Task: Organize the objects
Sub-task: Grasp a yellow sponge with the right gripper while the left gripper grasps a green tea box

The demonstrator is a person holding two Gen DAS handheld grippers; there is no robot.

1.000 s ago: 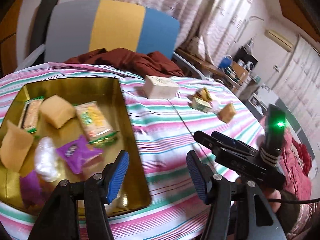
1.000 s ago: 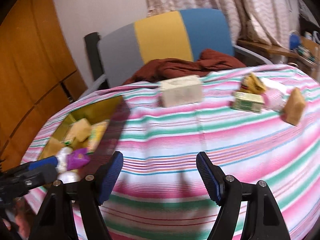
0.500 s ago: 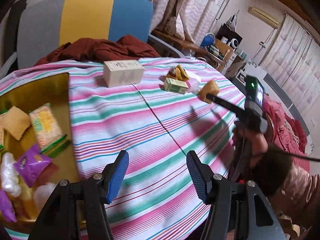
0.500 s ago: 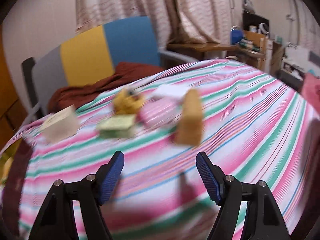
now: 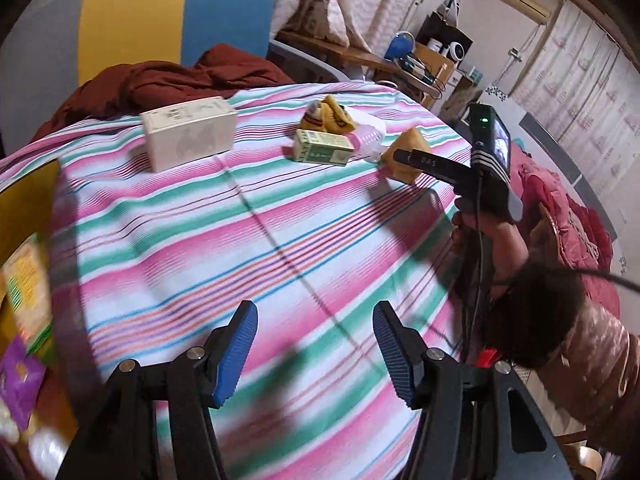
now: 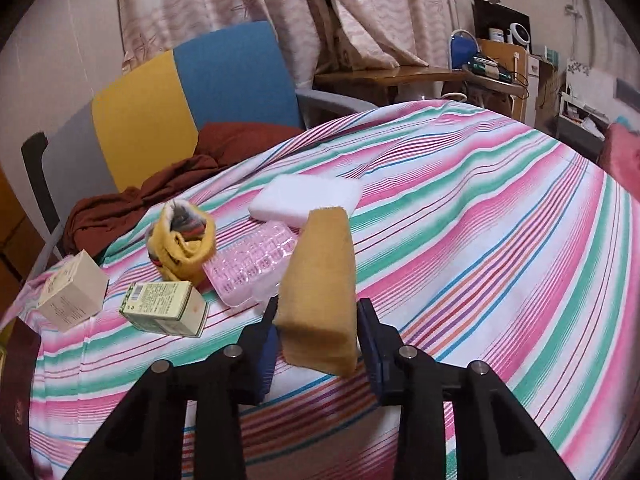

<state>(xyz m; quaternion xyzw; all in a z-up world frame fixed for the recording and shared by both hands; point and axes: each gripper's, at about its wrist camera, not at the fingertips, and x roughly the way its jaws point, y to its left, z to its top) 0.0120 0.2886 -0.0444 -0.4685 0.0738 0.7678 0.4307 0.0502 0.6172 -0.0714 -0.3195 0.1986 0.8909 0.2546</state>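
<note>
Right gripper: jaws have just closed on the tan sponge block, which half a second ago stood free on the striped table ahead of open jaws. The block now stands upright between the pads, at the near right end of the loose cluster; whether it has left the cloth I cannot tell. Left gripper: jaws about half open, nothing between them, hanging over bare cloth near the table's front edge; a second ago it was over the gold tray, which has slid to the far left of its view. Judgement: one more pick is secured, and the tray, already holding snack packets, looks the likely destination. Count of things loose on the table: one tan sponge block (gripped), one pink plastic case just left of it, one white flat block beyond, one yellow rolled sock, one green-and-white carton, one white box farthest left. Six in all. Tray contents are blurred and cropped here; only a green-yellow packet and a purple packet can be made out.
</note>
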